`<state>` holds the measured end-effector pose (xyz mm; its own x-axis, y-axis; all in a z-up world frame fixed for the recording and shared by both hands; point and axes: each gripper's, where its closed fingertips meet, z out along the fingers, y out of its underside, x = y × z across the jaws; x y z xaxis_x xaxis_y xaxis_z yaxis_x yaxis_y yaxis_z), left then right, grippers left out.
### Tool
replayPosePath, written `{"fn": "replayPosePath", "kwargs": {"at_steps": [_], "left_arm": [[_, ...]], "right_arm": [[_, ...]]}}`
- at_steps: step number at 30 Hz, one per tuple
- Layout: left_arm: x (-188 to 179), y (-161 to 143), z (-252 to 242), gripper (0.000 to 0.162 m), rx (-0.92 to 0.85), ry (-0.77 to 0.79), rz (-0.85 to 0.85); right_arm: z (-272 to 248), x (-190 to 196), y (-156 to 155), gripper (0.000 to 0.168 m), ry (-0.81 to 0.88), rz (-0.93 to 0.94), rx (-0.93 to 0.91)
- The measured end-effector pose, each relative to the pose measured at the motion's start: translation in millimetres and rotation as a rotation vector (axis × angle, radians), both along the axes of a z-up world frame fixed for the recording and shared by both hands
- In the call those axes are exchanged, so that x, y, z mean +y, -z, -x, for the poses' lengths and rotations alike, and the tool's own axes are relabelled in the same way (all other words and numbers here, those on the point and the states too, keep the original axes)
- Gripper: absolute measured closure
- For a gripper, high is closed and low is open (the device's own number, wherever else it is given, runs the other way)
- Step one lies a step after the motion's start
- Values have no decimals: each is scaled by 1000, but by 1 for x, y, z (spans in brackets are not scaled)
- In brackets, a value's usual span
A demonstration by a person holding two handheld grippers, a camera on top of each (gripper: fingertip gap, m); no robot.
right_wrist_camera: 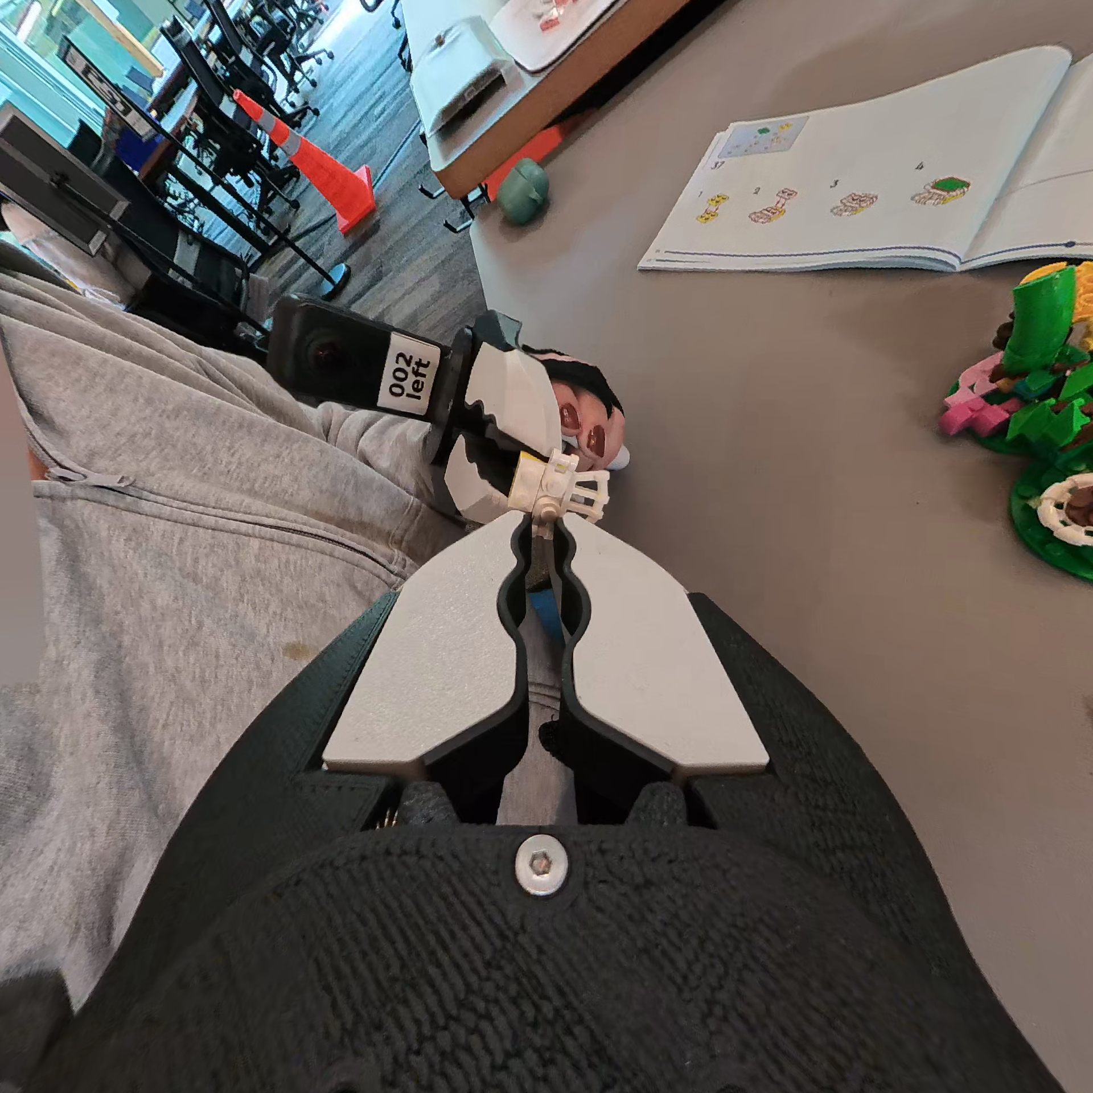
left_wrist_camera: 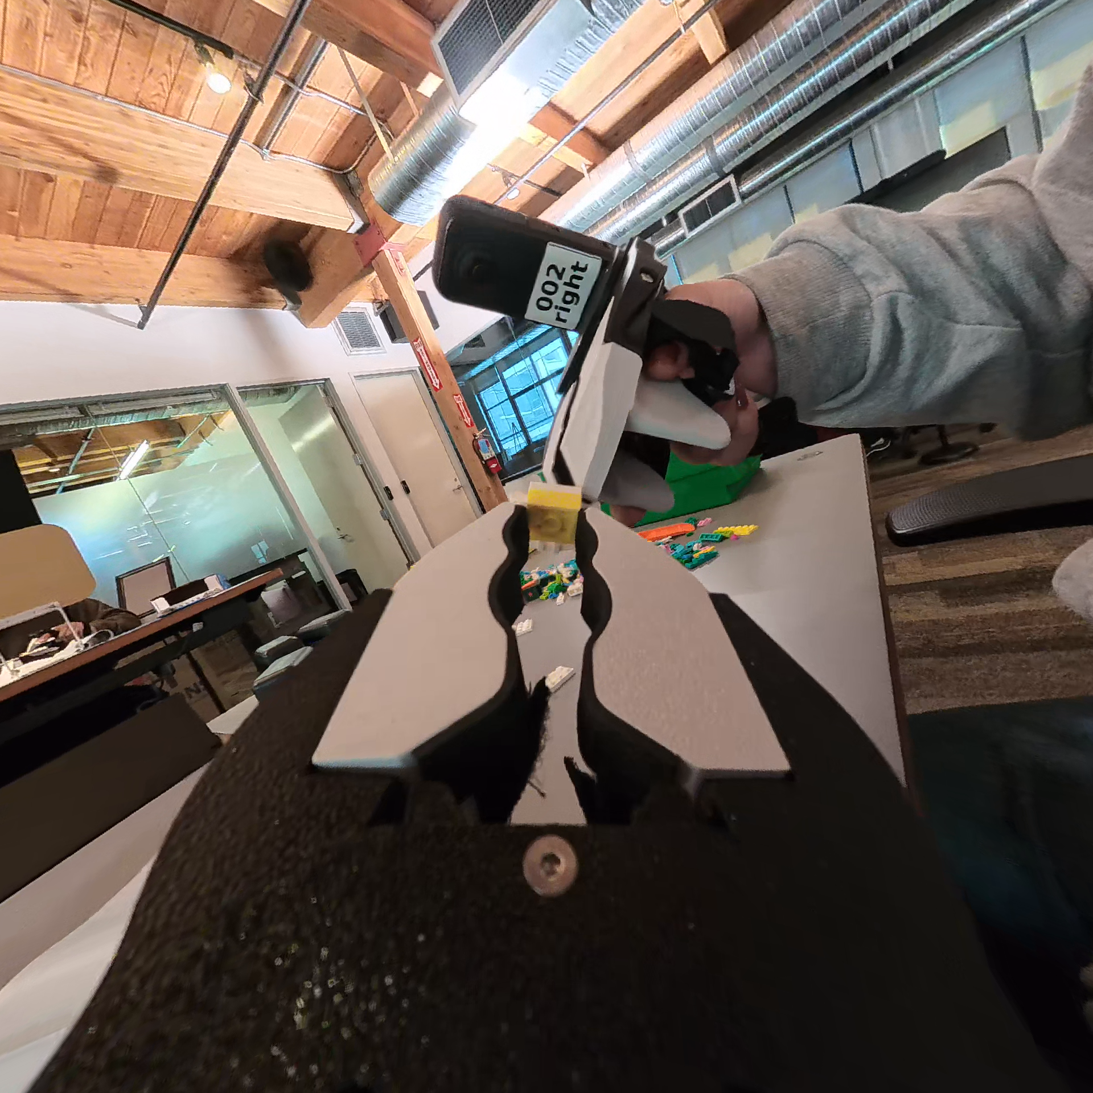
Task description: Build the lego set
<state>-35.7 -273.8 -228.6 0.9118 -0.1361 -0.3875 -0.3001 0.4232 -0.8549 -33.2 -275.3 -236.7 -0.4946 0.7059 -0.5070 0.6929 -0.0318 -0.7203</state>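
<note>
My left gripper (left_wrist_camera: 550, 513) is shut on a small yellow brick (left_wrist_camera: 552, 525) with a white top, held up above the table. My right gripper (left_wrist_camera: 582, 495) comes down from above, its tips touching that brick's top right. In the right wrist view, my right gripper (right_wrist_camera: 541, 525) is shut on a thin white piece (right_wrist_camera: 542, 514) that meets a white lattice part (right_wrist_camera: 585, 498). That part is joined to the brick's white and yellow end (right_wrist_camera: 528, 480), which the left gripper (right_wrist_camera: 510, 480) holds. A partly built green model (right_wrist_camera: 1041, 426) stands on the table at the right.
An open instruction booklet (right_wrist_camera: 857, 177) lies at the far side of the grey table (right_wrist_camera: 769, 562). Loose coloured bricks (left_wrist_camera: 553, 582) lie scattered, with more (left_wrist_camera: 695, 544) beside a green bag (left_wrist_camera: 707, 482). The table's edge (left_wrist_camera: 878, 562) is at the right. An orange cone (right_wrist_camera: 319, 165) stands on the floor. The tips of both grippers are at nearly the same place.
</note>
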Motion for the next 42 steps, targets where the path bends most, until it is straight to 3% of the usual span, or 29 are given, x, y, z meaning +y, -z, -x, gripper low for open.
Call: {"fn": "replayPosePath", "kwargs": {"at_steps": [21,33,42], "left_arm": [[-4,-1,-5,146,-16,59,-1],[-15,-9,-15,147,-149,252,-30],[-16,-11,-12,147,-175,263,-38]], "right_arm": [[-3,-3,-2,165,7,87,-11],[-10,-14,-7,166,-69,306,-60],[-8,-16,-9,166,-70,396,-38]]}}
